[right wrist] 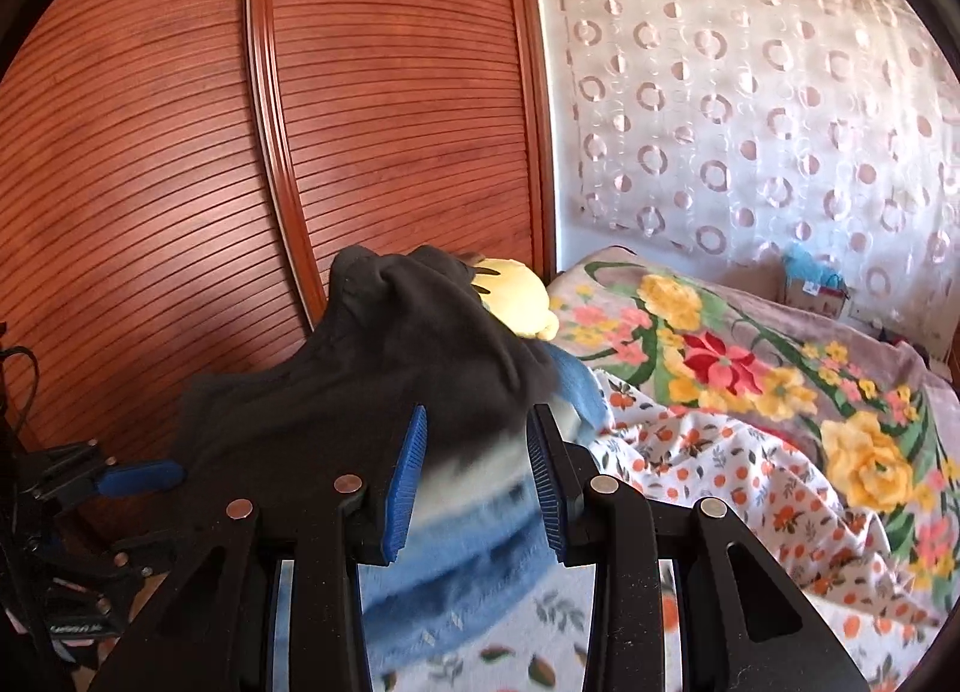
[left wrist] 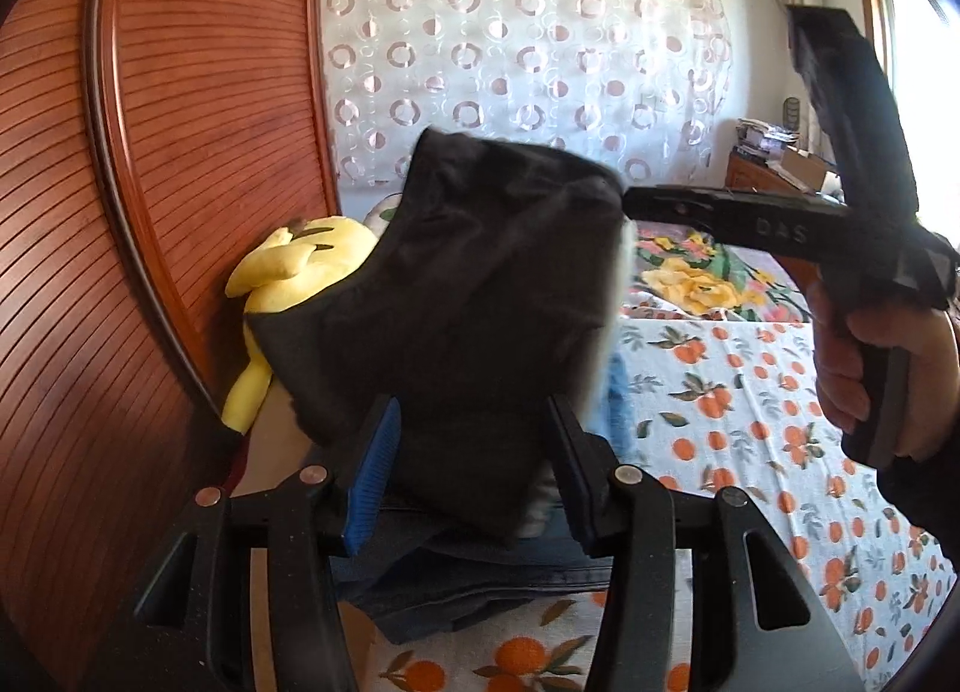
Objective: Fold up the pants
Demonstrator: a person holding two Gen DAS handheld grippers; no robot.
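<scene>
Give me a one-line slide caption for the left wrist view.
Dark pants lifted over the orange-print bedsheet between the left gripper and right gripper.

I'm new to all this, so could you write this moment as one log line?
step: folding | black pants: lifted over bed | left gripper: around pants | right gripper: around pants | under: blue jeans

- At nine o'clock we see a reddish wooden slatted wardrobe door (left wrist: 180,152).
- At twelve o'clock a sheer curtain with pink rings (left wrist: 528,62) covers the white wall.
- At two o'clock a bright window (left wrist: 906,14) lets daylight in, above a cluttered wooden cabinet (left wrist: 762,176).
- At four o'clock lies the bed with an orange-print sheet (left wrist: 750,422).
</scene>
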